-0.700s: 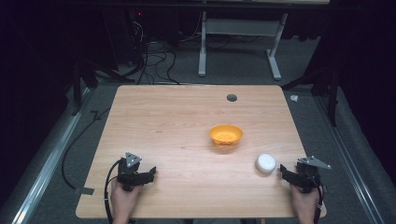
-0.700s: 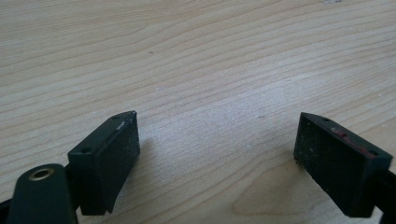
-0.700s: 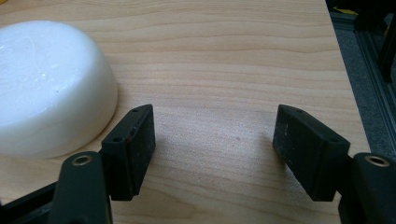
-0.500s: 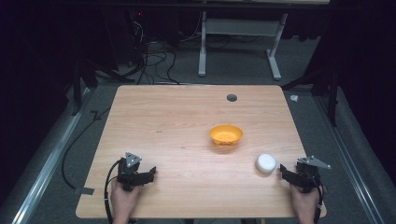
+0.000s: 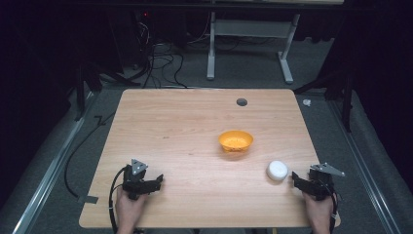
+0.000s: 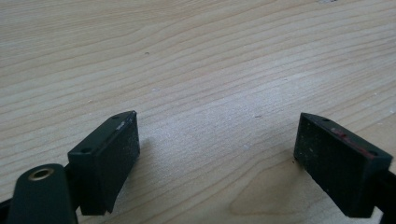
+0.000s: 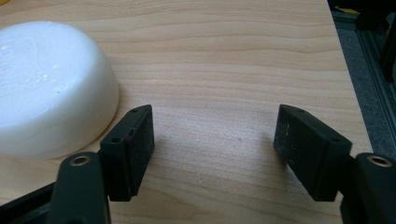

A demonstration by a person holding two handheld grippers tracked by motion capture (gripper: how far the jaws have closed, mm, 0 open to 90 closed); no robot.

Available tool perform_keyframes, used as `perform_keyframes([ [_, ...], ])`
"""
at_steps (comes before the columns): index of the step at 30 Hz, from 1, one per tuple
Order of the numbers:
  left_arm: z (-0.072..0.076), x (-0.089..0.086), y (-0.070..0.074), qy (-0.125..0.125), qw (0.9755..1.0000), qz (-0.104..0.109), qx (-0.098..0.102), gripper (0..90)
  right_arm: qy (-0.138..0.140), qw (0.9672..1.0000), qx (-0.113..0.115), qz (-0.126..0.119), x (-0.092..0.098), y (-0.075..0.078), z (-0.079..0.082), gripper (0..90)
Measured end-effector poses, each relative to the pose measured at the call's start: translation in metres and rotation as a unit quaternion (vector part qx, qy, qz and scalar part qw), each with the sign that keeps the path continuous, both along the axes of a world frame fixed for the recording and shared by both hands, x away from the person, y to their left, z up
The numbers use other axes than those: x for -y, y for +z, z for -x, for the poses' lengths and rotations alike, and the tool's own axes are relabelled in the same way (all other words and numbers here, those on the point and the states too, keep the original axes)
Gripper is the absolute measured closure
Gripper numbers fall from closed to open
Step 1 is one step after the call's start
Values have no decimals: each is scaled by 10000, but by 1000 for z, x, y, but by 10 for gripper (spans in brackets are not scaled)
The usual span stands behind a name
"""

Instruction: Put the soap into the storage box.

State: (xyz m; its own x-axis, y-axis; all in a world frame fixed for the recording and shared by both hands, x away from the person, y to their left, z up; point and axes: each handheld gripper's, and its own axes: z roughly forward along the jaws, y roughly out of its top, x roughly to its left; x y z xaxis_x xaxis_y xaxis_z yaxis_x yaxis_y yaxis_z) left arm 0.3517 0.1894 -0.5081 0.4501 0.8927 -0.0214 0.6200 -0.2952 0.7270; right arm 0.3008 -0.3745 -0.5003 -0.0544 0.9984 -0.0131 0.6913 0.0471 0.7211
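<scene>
Wooden table [image 5: 185, 141] | one orange bowl [image 5: 235, 141] | one white dome [image 5: 277, 170], perhaps a lid | two grippers: left gripper [image 5: 157, 181], right gripper [image 5: 295, 178]

Bare wooden tabletop [image 5: 170, 131] lies free across the left and far side. A round white upturned bowl [image 5: 277, 170] sits just beside the right gripper [image 5: 298, 179]; a shallow orange plastic bowl [image 5: 235, 140] stands mid-table.

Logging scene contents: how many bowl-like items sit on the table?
2: an orange bowl near the table's middle, and a white upturned bowl just left of the right gripper.
</scene>
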Motion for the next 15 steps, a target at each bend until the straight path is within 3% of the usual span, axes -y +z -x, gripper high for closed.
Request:
perform_keyframes([
  [10,0,0,0,23,10000,-10,0,147,-22,9999,-11,-146,3,1,2,266],
  [15,-1,1,0,32,10000,-19,-4,144,-9,9997,129,-222,11,4,9,266],
])
